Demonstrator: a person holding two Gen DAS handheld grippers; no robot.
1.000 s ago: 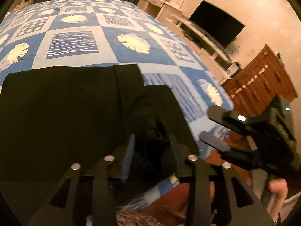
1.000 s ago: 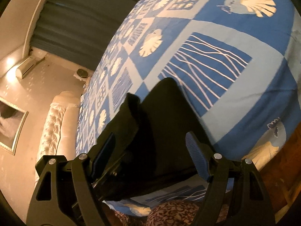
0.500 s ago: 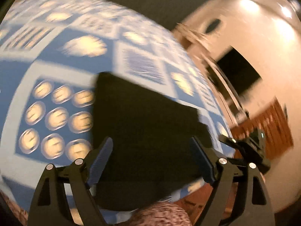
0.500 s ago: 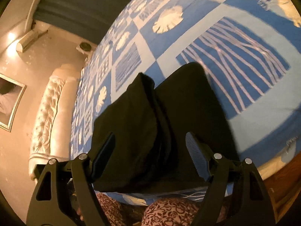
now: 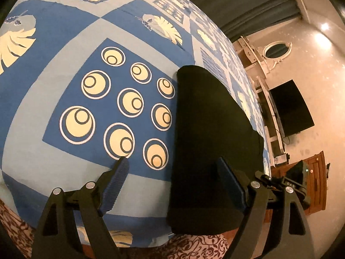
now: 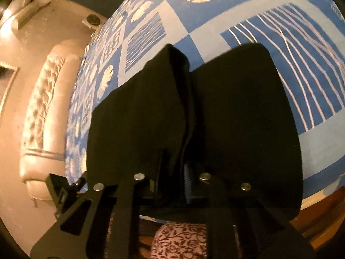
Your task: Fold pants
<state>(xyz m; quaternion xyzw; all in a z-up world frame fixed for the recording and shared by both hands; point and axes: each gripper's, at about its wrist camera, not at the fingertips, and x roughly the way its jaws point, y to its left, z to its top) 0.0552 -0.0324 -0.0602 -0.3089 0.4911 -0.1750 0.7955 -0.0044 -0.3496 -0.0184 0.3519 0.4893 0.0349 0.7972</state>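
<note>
The black pants [image 5: 213, 142] lie folded flat at the near edge of the bed. My left gripper [image 5: 172, 185] is open and empty, hovering over the pants' left edge, one pad above the sheet and one above the fabric. In the right wrist view the pants [image 6: 237, 112] fill the middle, with a raised fold of fabric [image 6: 174, 99] running up from the fingers. My right gripper [image 6: 172, 179] is shut on that fold near the pants' near edge. The right gripper body also shows in the left wrist view [image 5: 289, 185] at the far right.
The bed [image 5: 64, 32] has a blue patchwork sheet with circles and leaves. A padded headboard [image 6: 41, 112] stands to the left. A TV [image 5: 289, 108] and wooden dresser [image 5: 317, 172] stand to the right. Patterned clothing [image 6: 179, 241] shows at the bottom.
My left gripper let go of the pants, opened, and swung left over the sheet. My right gripper, open before, moved in and closed on a fold of the pants.
</note>
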